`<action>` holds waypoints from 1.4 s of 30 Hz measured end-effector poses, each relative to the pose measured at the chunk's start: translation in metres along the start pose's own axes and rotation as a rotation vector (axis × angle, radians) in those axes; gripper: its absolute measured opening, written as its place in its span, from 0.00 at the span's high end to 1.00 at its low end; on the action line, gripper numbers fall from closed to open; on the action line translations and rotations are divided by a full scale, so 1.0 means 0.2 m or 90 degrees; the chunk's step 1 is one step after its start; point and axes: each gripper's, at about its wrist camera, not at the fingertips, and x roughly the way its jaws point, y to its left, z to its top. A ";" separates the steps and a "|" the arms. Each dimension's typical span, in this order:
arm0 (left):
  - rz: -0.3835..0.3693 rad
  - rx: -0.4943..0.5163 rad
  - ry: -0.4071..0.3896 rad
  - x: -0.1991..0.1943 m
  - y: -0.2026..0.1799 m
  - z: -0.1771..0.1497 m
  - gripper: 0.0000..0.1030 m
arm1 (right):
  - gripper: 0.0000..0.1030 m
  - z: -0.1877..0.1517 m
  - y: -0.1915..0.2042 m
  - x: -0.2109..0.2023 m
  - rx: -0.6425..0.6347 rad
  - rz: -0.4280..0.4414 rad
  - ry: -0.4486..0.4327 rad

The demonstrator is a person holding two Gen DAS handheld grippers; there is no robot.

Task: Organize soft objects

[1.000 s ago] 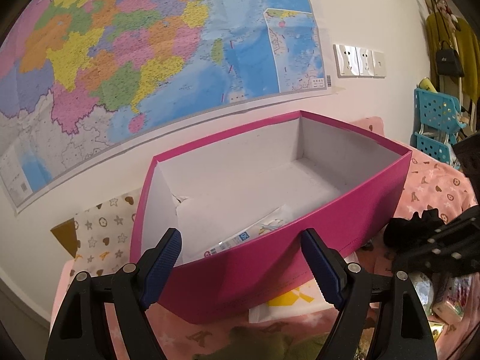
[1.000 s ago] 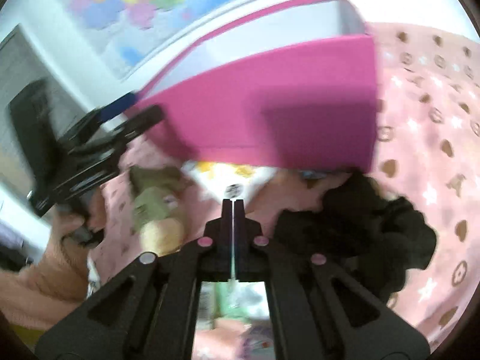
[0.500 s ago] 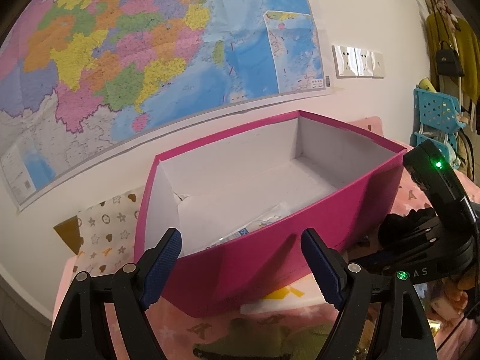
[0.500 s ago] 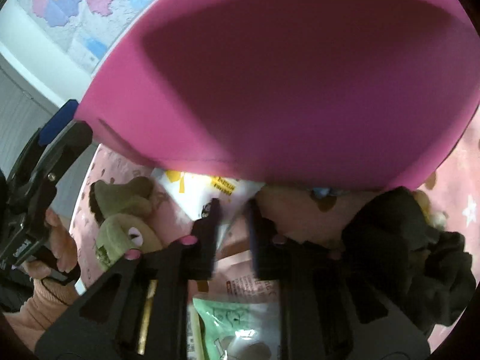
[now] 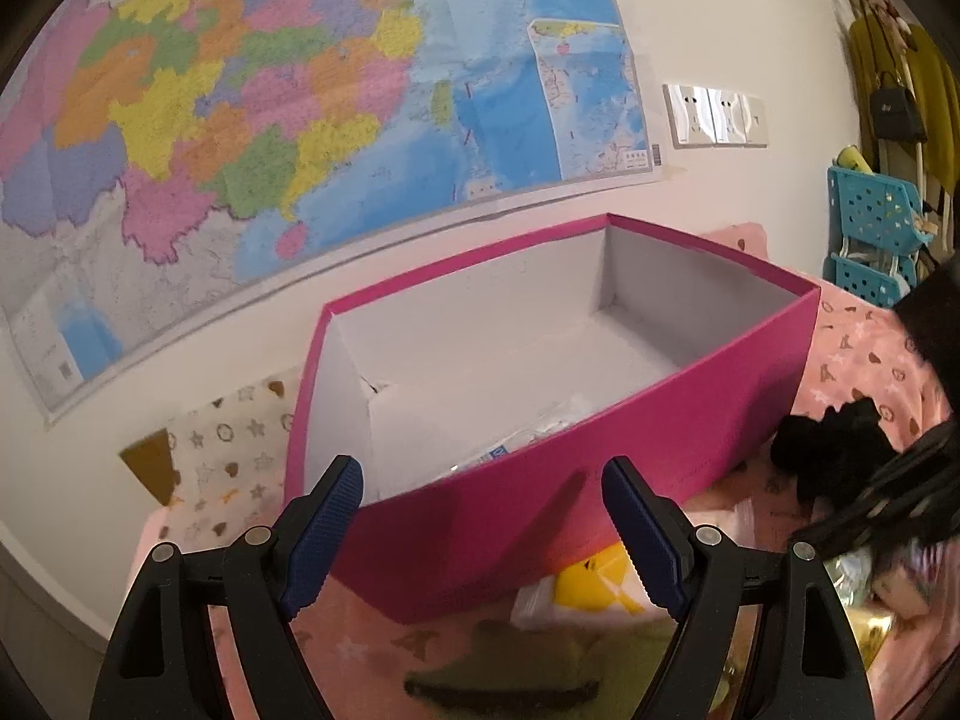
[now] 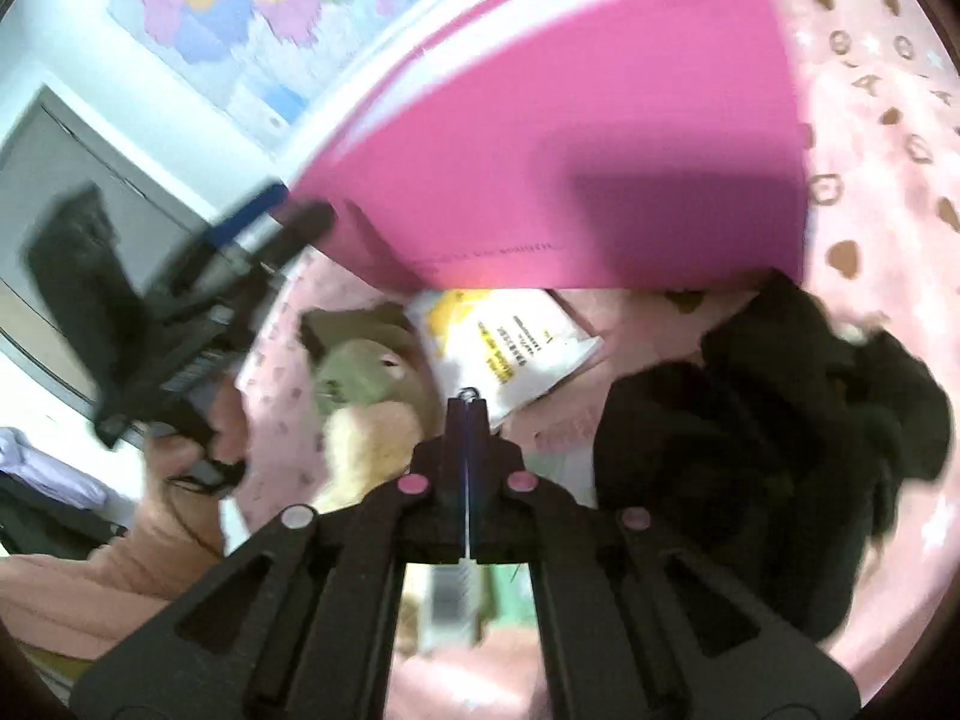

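Pink box [image 5: 600,480] sits on the bed with a clear packet [image 5: 528,438] inside; left gripper [image 5: 480,531] gapes empty before it, right gripper [image 6: 467,414] pinched shut on nothing near the green plush [image 6: 366,384]

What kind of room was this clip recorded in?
Probably a home bedroom: a pink patterned bedspread lies under the open magenta cardboard box, a colourful paper wall map hangs behind, and a black handbag hangs at right.
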 end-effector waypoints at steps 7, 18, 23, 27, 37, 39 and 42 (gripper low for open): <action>-0.123 0.025 0.042 -0.06 -0.09 -0.07 0.18 | 0.85 0.05 -0.06 0.06 0.004 -0.072 0.022; -0.212 0.066 0.142 0.00 -0.15 -0.20 0.18 | 0.66 0.12 -0.10 0.20 0.039 -0.107 0.035; -0.228 0.062 0.150 -0.05 -0.13 -0.23 0.18 | 0.65 0.13 -0.13 0.17 0.046 -0.142 0.033; -0.242 0.050 0.155 -0.05 -0.09 -0.24 0.18 | 0.59 0.15 -0.09 0.23 0.013 -0.120 0.053; -0.252 -0.041 0.155 0.00 0.10 -0.19 0.18 | 0.92 0.11 -0.05 0.26 -0.030 -0.073 0.047; -0.258 -0.063 0.151 0.00 0.14 -0.19 0.18 | 0.93 0.09 -0.03 0.21 -0.029 -0.051 0.036; -0.270 -0.091 0.145 0.01 0.19 -0.17 0.18 | 0.94 0.07 0.01 0.10 -0.044 -0.030 0.004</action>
